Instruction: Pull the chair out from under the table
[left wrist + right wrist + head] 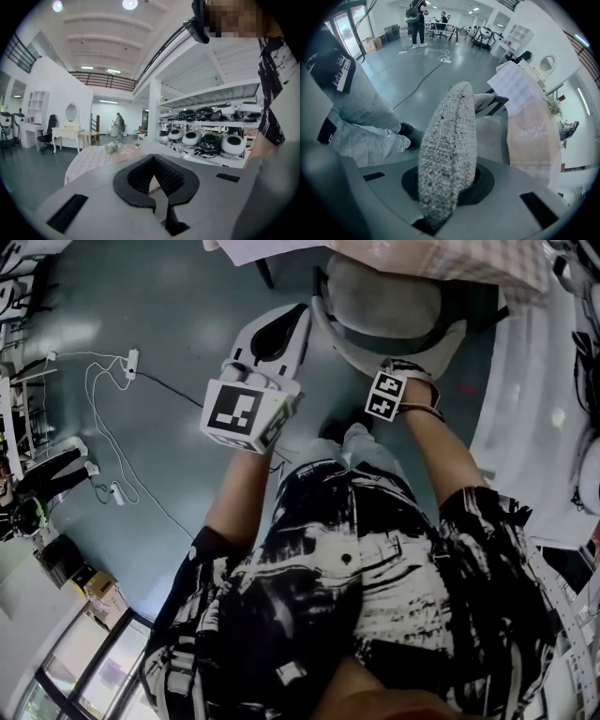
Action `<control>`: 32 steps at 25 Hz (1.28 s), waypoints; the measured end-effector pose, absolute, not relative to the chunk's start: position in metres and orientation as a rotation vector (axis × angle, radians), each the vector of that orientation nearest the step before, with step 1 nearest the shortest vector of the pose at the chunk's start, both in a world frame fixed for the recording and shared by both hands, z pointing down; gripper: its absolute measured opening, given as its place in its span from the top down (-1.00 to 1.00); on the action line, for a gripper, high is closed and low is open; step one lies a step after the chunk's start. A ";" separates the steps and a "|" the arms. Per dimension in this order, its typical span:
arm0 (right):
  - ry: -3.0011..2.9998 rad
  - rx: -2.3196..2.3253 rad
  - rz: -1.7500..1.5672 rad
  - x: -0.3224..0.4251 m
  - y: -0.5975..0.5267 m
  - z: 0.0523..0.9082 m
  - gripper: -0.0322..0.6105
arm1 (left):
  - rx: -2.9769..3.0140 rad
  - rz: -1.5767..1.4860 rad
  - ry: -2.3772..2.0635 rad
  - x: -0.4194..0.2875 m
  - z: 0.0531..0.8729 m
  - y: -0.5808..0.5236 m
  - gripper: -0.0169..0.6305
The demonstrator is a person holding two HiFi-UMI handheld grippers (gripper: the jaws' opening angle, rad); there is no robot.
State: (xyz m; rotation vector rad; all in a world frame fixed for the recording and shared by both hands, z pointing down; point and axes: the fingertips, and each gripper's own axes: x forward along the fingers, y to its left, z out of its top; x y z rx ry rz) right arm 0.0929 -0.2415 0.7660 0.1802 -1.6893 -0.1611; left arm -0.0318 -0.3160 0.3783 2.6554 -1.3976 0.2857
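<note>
At the top edge of the chair (389,296): right hand-held gripper (449,185), pointing steeply down, jaws clamped on the nubbly grey backrest, one on either face.
Left of the chair: left hand-held gripper (298,317), held just beside the end of the backrest; jaw tips together, nothing between them; contact with the chair cannot be told.
Chair: grey, upholstered, curved back turned toward the person; far part of the seat lies beneath the overhanging edge of the desk (450,263).
Beyond the chair: desk draped in a pale checked cloth, with a beige runner (534,136) hanging over its side.
Beneath the chair: grey-blue floor (169,324); a white cable (98,427) lies well off to the chair's left.
Near side of the chair: person in a black-and-white patterned shirt (375,596), standing just behind the backrest.
</note>
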 end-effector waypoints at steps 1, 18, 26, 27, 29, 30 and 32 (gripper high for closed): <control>-1.688 0.183 -0.158 0.092 -0.236 0.767 0.76 | 2.665 0.283 -1.388 -0.031 0.378 -0.311 0.95; -1.678 0.253 -0.081 0.058 -0.144 0.769 0.76 | 2.739 0.280 -1.275 -0.072 0.377 -0.222 0.95; -1.672 0.277 -0.061 0.036 -0.094 0.765 0.76 | 2.785 0.276 -1.211 -0.095 0.372 -0.178 0.95; -1.672 0.278 -0.059 0.036 -0.088 0.766 0.76 | 2.789 0.277 -1.204 -0.095 0.372 -0.175 0.95; -1.672 0.279 -0.055 0.035 -0.078 0.767 0.76 | 2.796 0.279 -1.192 -0.094 0.373 -0.168 0.95; -1.672 0.280 -0.053 0.035 -0.074 0.767 0.76 | 2.798 0.278 -1.188 -0.093 0.373 -0.165 0.95; -1.673 0.278 -0.049 0.036 -0.063 0.767 0.76 | 2.802 0.277 -1.184 -0.092 0.371 -0.155 0.95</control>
